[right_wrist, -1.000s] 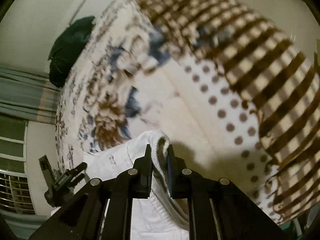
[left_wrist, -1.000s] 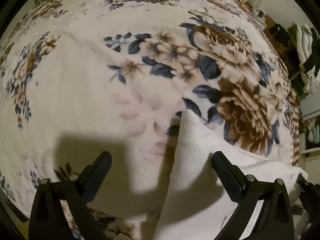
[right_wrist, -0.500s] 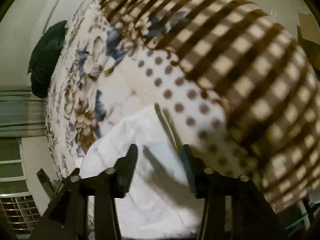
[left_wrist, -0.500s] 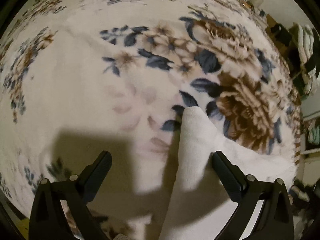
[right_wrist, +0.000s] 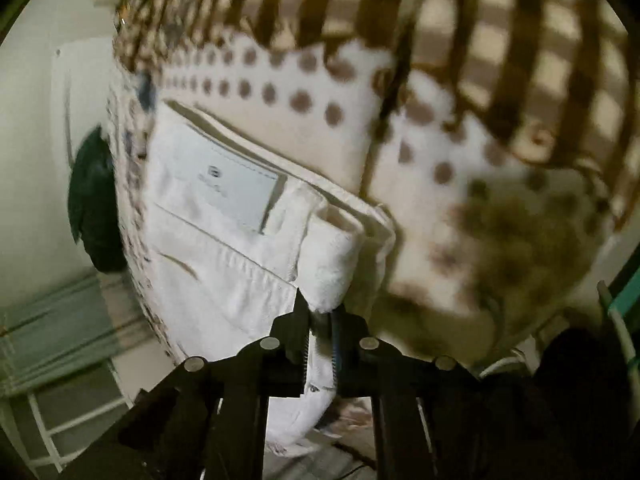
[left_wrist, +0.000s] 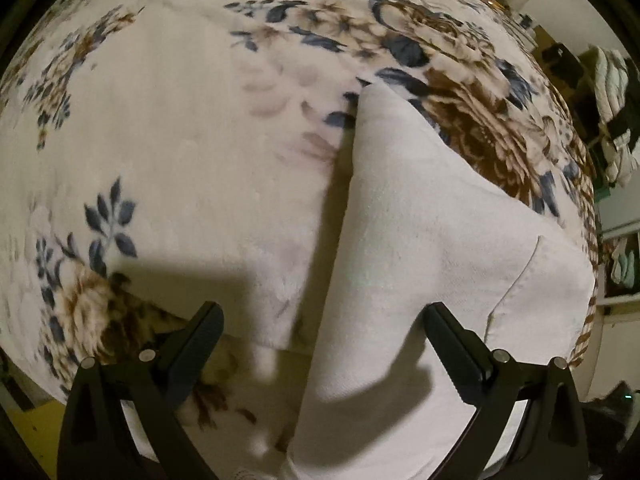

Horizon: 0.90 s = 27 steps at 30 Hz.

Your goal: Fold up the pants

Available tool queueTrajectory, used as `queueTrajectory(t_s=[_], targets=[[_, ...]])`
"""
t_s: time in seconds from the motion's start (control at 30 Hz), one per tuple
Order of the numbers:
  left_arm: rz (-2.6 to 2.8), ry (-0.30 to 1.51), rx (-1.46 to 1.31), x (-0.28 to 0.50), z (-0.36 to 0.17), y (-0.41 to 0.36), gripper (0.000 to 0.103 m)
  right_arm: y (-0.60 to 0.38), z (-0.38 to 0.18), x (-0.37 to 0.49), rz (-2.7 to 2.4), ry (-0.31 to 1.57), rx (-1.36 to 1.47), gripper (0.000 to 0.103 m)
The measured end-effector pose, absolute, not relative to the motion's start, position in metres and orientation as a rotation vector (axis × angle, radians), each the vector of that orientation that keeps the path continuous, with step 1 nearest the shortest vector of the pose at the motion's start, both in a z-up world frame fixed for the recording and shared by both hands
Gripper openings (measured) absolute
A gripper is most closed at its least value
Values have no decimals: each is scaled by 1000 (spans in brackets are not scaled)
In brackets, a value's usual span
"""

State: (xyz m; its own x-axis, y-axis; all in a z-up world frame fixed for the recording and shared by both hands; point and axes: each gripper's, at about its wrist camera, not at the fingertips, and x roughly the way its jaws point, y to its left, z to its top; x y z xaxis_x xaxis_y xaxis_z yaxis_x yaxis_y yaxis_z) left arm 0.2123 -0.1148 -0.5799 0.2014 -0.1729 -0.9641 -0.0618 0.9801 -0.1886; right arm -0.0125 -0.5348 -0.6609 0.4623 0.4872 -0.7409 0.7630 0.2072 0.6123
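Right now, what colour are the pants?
White, clearest in the right wrist view, where the pants show a pale label.

The left gripper (left_wrist: 320, 328) is held with its two black fingers spread wide apart and nothing clasped between them, while the right gripper (right_wrist: 320, 312) is closed tight, white pants (right_wrist: 224, 248) fabric being pinched between its fingertips.

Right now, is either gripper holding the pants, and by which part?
The right gripper is shut on the pants, pinching the waistband edge near the belt loop. The left gripper is open above the pants, holding nothing.
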Motion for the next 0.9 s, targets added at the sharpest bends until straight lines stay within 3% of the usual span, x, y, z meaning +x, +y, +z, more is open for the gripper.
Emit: queueTrajectory(t_s=[0.3,0.4,0.43,0.47,0.53,0.7,0.77,0.9], targets=[[-113,1401,-165,218,-581,-123,103,-538,-673,-22,-284,1348,1310,10],[-127,1410,-195,214,-575,-119,103,-539,-664,-15,-238,1364,1269,32],[-151,1413,-231,210,-573,-116,103,-538,-657,-16,-211,1352,1249,49],[-165,1414,-265,205,-573,-112,103,-537,-653,-18,-181,1334,1252,57],[-191,1423,-334,195,-575,-108,103,-530,-648,-21,-103,1317,1270,64],[-239,1463,-474,175,-600,-108,103,-499,-680,-20,12,1350,1274,67],[-249,1461,-541,169,-611,-106,103,-491,-689,-16,47,1257,1279,76],[-280,1420,-587,166,-618,-105,103,-475,-693,3,141,1169,1355,77]])
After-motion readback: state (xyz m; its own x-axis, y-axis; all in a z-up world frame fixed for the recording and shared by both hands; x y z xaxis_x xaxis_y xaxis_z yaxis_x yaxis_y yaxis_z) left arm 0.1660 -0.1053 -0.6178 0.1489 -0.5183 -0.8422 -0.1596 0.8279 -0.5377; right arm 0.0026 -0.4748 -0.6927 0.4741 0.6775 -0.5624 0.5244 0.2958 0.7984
